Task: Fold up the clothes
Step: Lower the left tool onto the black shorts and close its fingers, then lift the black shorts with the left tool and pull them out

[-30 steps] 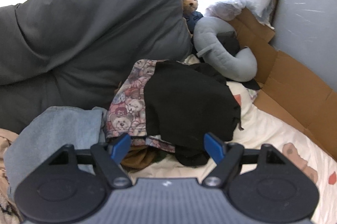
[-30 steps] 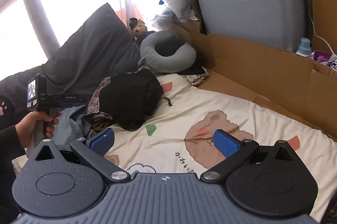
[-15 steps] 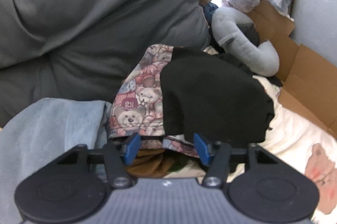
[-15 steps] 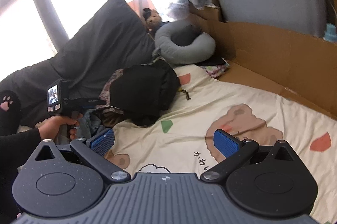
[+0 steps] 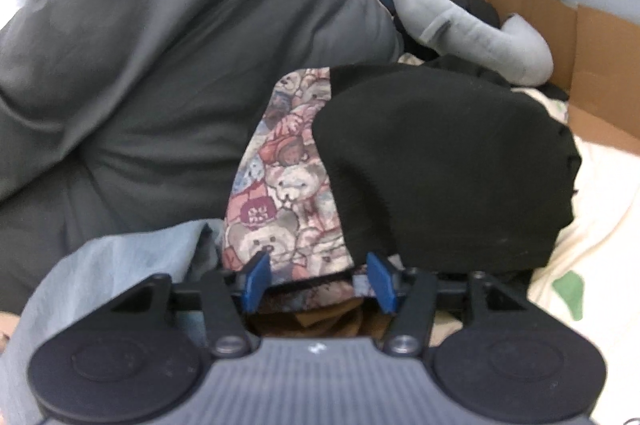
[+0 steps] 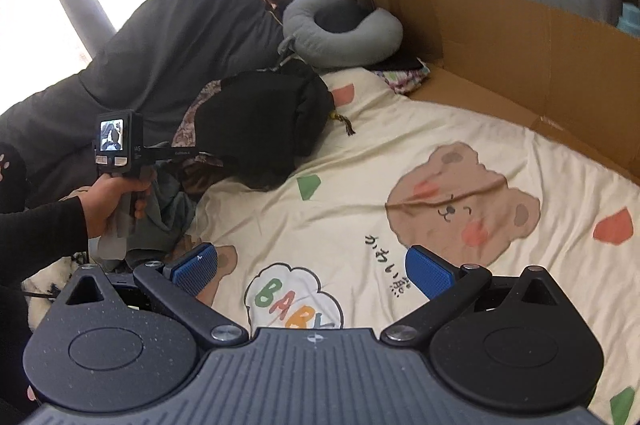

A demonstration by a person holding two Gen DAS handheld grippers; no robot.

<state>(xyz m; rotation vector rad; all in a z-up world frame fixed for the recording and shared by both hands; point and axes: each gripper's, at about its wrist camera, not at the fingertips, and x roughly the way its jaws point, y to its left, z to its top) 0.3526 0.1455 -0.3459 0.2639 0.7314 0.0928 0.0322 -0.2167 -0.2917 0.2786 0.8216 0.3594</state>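
The left gripper (image 5: 318, 277), jaws half open, straddles the teddy-bear-print cloth's (image 5: 280, 193) near hem, holding nothing yet. The right gripper (image 6: 314, 271) hangs wide open and empty over the cream bear-print blanket (image 6: 400, 153), well apart.

Both tools look alike: a ribbed grey-black body, two round black discs at the sides, silver screws at the arm pivots, and blue textured pads on black fingers. The left gripper (image 5: 318, 279) fills the lower frame; the right gripper (image 6: 314, 271) likewise. At middle left, a bare hand (image 6: 110, 201) shows below a black sleeve (image 6: 40, 229).
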